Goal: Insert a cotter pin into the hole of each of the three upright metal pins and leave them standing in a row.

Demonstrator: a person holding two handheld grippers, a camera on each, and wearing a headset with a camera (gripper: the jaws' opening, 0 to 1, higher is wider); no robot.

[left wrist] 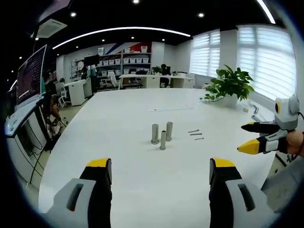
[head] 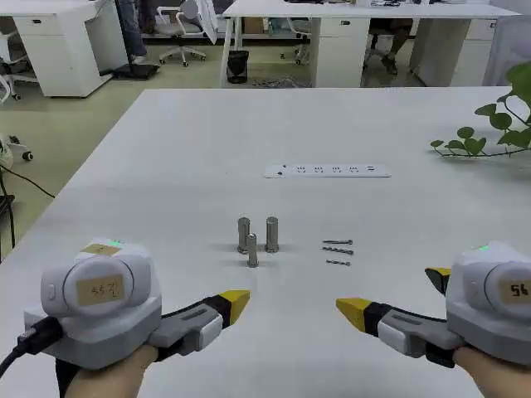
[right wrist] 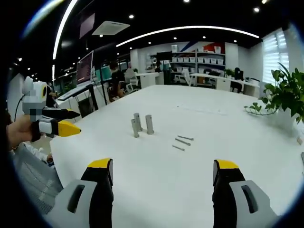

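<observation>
Three upright metal pins [head: 252, 249] stand in a tight cluster at the middle of the white table [head: 182, 166]: two behind and a shorter-looking one in front. To their right lie three cotter pins [head: 338, 251], flat and stacked in a short column. My left gripper [left wrist: 161, 168] is open and empty, well short of the metal pins [left wrist: 162, 139]; one of its yellow fingertips [head: 235, 303] shows at the lower left. My right gripper [head: 394, 294] is also open and empty, below and to the right of the cotter pins [right wrist: 180, 141]. Neither touches anything.
A white power strip [head: 328, 171] lies flat beyond the pins. A leafy plant [head: 498, 124] reaches in at the table's right edge. Past the far edge stand other desks and office chairs [head: 178, 33].
</observation>
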